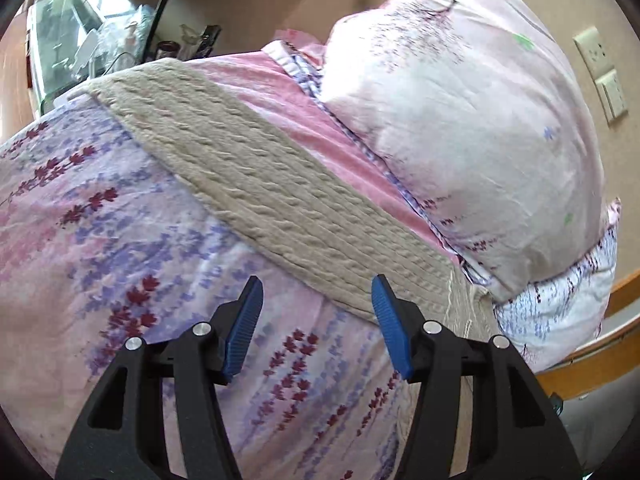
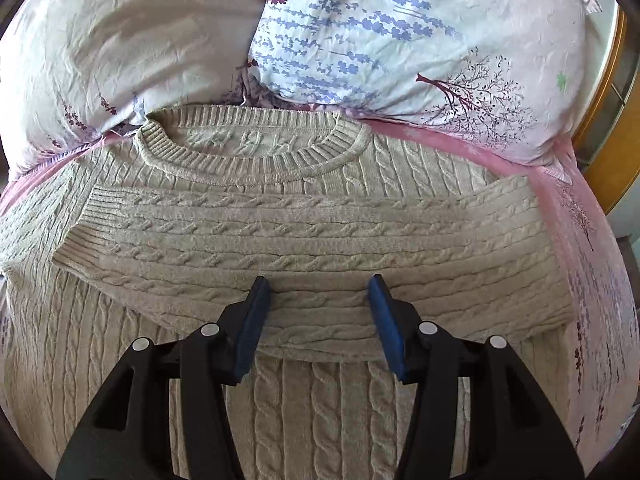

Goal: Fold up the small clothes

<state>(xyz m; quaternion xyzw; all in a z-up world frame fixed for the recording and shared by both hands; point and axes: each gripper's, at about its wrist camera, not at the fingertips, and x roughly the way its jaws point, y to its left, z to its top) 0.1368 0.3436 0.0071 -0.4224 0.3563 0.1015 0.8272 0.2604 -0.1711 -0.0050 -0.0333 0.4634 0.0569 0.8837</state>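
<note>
Sweater (image 2: 320, 216), beige cable-knit, lies flat on a bed with a flowered bedspread (image 1: 120, 240), collar toward the pillows (image 2: 400, 40), one sleeve (image 2: 304, 232) folded across the chest to square the shape. Right gripper (image 2: 319, 298) hovers over that sleeve, jaws spread and holding nothing. Left gripper (image 1: 317, 300), jaws likewise spread and empty, waits beside the sweater's other sleeve. Pillows crowd the collar edge, leaving little room there; a wall socket (image 1: 596, 54) shows behind.

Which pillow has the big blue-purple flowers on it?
The whiter pillow on the right in the right wrist view, behind the beige cable-knit sweater. The pinkish pillow beside it shows only small faint sprigs.
</note>
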